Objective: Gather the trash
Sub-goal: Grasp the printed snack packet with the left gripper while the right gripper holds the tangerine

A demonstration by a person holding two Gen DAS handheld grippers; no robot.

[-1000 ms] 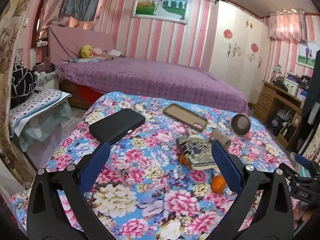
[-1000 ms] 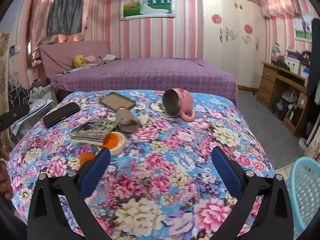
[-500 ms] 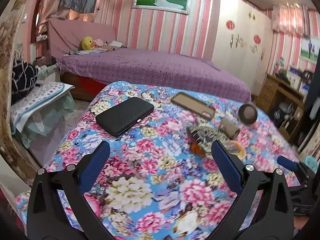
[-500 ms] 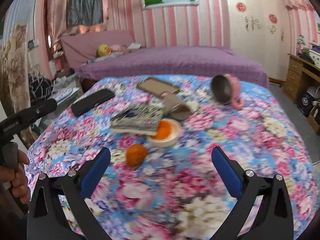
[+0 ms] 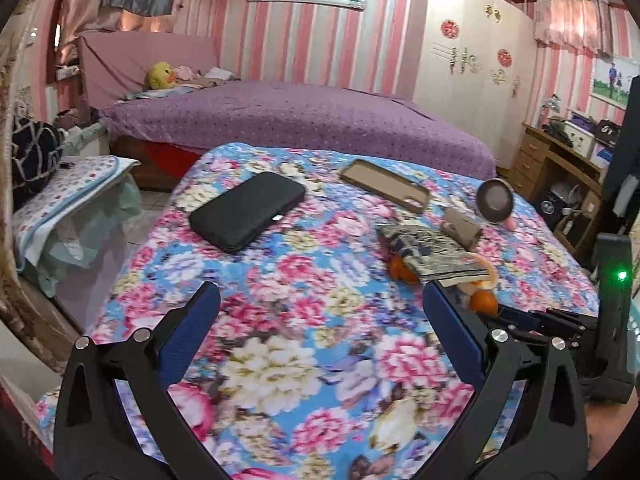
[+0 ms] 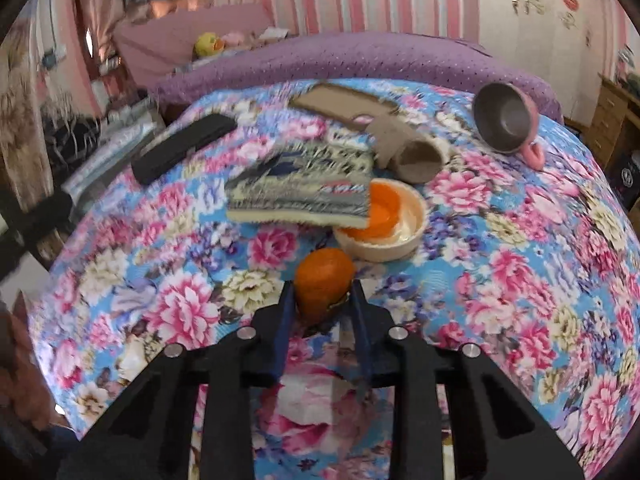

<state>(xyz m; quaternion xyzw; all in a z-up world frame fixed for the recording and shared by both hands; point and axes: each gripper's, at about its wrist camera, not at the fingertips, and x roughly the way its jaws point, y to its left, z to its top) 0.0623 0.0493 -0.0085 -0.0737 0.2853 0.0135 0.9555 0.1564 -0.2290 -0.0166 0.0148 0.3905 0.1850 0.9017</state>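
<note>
My right gripper (image 6: 320, 296) is shut on an orange peel piece (image 6: 323, 280) at the near middle of the floral table (image 6: 520, 240); the peel (image 5: 483, 302) also shows in the left wrist view. Behind it lie a cream bowl-like peel with orange inside (image 6: 384, 224), a patterned wrapper (image 6: 304, 192) and a cardboard tube (image 6: 408, 148). My left gripper (image 5: 320, 320) is open and empty above the table's near left part. The wrapper (image 5: 432, 252) and the tube (image 5: 460, 226) lie to its right.
A black phone (image 5: 248, 210), a tan phone case (image 5: 386, 186) and a tipped pink mug (image 6: 506, 120) lie on the table. A purple bed (image 5: 300, 120) stands behind. A wooden desk (image 5: 560, 176) is at the right.
My right gripper has moved forward and down to the orange peel piece and closed on it. My left gripper has shifted slightly and stays open.
</note>
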